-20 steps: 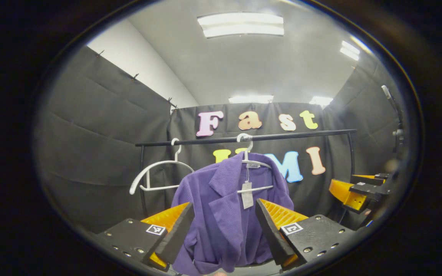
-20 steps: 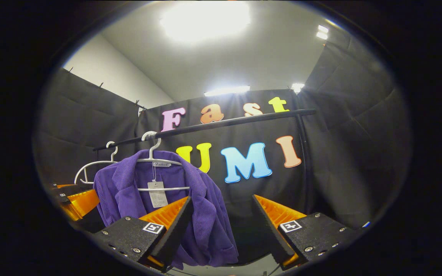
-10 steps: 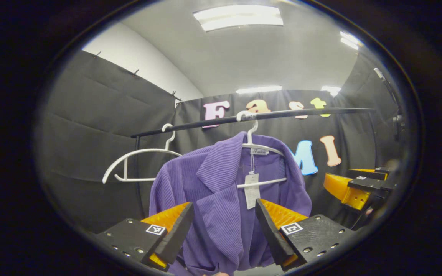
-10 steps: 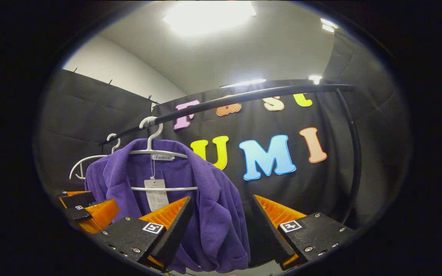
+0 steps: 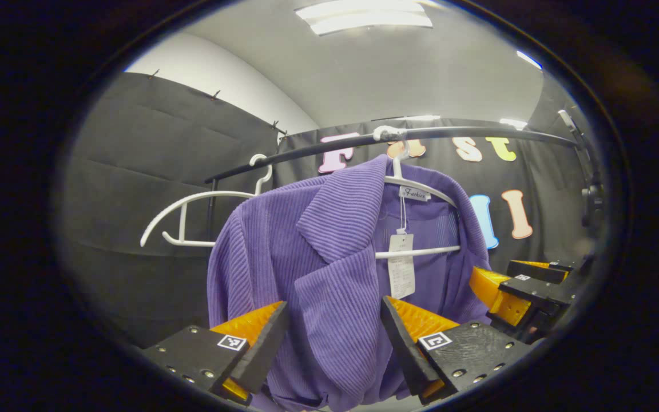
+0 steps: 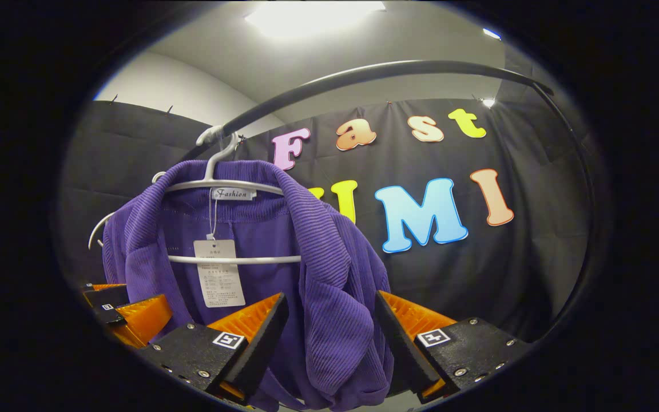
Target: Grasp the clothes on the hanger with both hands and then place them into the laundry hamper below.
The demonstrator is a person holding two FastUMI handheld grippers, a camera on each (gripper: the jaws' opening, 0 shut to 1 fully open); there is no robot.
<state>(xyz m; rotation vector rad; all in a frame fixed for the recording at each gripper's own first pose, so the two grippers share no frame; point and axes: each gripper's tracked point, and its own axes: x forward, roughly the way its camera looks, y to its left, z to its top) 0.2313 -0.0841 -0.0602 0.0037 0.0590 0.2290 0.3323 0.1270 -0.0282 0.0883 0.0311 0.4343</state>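
A purple ribbed jacket (image 5: 329, 257) hangs on a white hanger (image 5: 421, 189) from a black rail (image 5: 478, 134), a paper tag (image 5: 401, 266) dangling at its neck. My left gripper (image 5: 334, 329) is open, its fingers on either side of the jacket's left front panel. In the right gripper view the same jacket (image 6: 318, 269) hangs on the hanger (image 6: 226, 186), and my right gripper (image 6: 329, 326) is open around its right front edge. Each gripper appears at the side of the other's view: the right gripper (image 5: 521, 283) and the left gripper (image 6: 126, 306). The hamper is hidden.
An empty white hanger (image 5: 198, 203) hangs on the rail left of the jacket. The rail (image 6: 375, 71) curves overhead and runs down into an upright post (image 6: 584, 252) at the right. Black cloth walls close the booth behind and to both sides.
Both grippers have moved forward and up toward the jacket, which now looms larger; its front panels now lie between the open fingers. The rail has risen in both views.
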